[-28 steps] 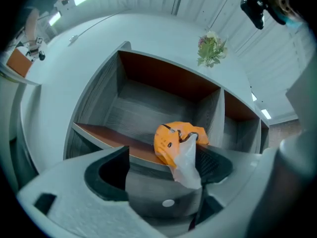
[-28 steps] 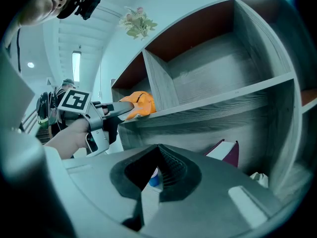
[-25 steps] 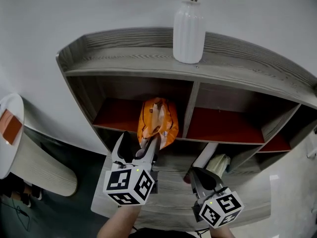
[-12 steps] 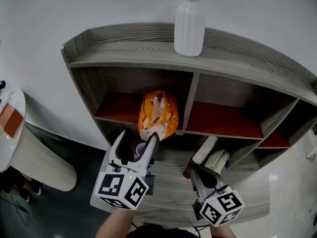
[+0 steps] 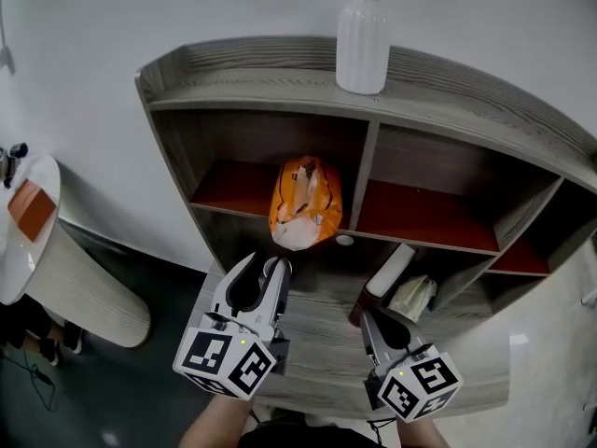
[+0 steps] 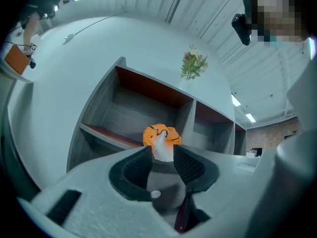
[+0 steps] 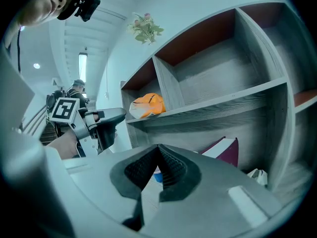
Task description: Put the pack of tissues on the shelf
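One orange pack of tissues (image 5: 305, 203) lies in the upper left compartment of the shelf (image 5: 244, 103), beside the divider. The left hand-held gripper (image 5: 267, 265), clear of it, has just been narrowing its empty jaws; the right hand-held gripper (image 5: 370, 316) is closed, empty.

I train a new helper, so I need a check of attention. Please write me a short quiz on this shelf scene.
1. True or false: the pack of tissues lies on the shelf, and no gripper holds it.
2. What stands on top of the shelf? A. a vase B. a clock C. a lamp
3. Fill in: the jaws of the right gripper are ___.
Key: 1 true; the left gripper has just been closing its jaws, with nothing between them. 2 A. 3 shut.
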The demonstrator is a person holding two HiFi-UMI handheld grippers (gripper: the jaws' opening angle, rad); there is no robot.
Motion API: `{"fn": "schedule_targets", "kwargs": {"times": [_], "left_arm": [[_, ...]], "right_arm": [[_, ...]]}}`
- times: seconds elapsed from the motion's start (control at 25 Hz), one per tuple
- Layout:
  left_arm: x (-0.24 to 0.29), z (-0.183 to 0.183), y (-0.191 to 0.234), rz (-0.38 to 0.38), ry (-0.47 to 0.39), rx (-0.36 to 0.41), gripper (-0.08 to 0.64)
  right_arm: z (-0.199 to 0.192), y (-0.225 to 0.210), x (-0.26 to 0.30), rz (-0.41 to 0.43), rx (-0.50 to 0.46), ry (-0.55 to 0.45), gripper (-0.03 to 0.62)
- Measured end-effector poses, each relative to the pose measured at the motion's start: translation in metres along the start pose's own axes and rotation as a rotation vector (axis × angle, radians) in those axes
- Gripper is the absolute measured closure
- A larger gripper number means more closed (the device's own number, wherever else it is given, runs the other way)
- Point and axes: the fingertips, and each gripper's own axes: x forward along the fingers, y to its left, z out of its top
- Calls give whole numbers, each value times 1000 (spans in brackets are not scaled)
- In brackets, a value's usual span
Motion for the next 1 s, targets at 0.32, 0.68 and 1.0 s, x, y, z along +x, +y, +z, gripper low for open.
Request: {"fn": "schedule_targets", "kwargs": {"times": [0.32,0.68,1.0], "left_arm": [[-20,-8,-15,-55,-1,-1,563],[-40,-22,-27,-106,37,3,563],[-52,-59,-37,-104,167,190,563]], "right_arm": [[-3,9,-3,23,-7,-3,597],[-2,21,-4,50,-17,-11,597],[-9,22,-10,53,-6,-5,598]]}}
